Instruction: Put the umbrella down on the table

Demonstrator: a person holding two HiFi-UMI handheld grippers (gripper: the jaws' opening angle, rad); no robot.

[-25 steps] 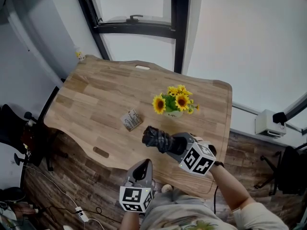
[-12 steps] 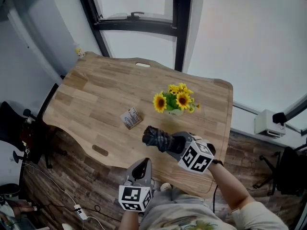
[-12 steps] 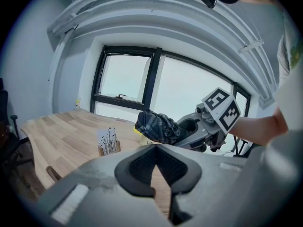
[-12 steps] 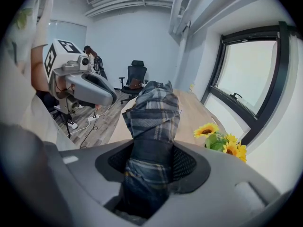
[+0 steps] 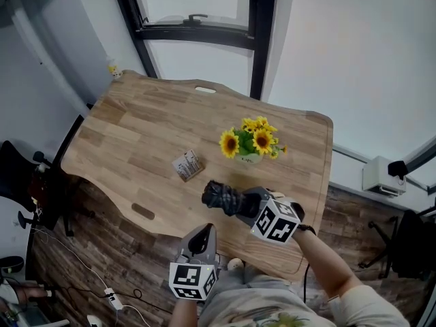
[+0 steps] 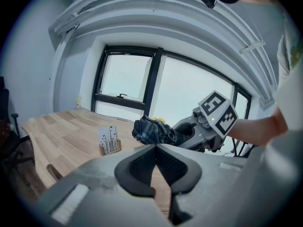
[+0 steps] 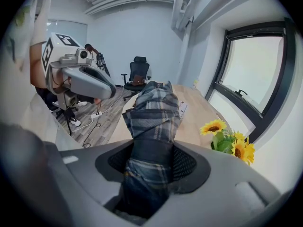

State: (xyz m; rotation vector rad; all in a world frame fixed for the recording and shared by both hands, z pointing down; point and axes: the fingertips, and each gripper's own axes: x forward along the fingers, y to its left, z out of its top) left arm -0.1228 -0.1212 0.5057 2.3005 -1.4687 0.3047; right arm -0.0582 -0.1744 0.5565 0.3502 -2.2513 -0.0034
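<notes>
A folded, dark plaid umbrella (image 5: 219, 197) hangs above the near part of the wooden table (image 5: 136, 128), pointing left and slightly down. My right gripper (image 5: 244, 202) is shut on its rear end. In the right gripper view the umbrella (image 7: 154, 110) runs out from between the pads of my right gripper (image 7: 152, 162). My left gripper (image 5: 202, 232) sits off the table's near edge, below the umbrella, its jaws shut with nothing between them. The left gripper view shows my left gripper (image 6: 156, 150) with its pads together, and the umbrella (image 6: 151, 131) beyond them.
A pot of sunflowers (image 5: 251, 144) stands just behind the umbrella. A small card holder (image 5: 187, 167) sits to its left. A tiny figurine (image 5: 113, 72) is on the far left corner. A black chair (image 5: 13, 176) and floor cables (image 5: 109, 295) lie left of the table.
The right gripper with the umbrella has sunk a little toward the table. The left gripper has stayed where it was.
</notes>
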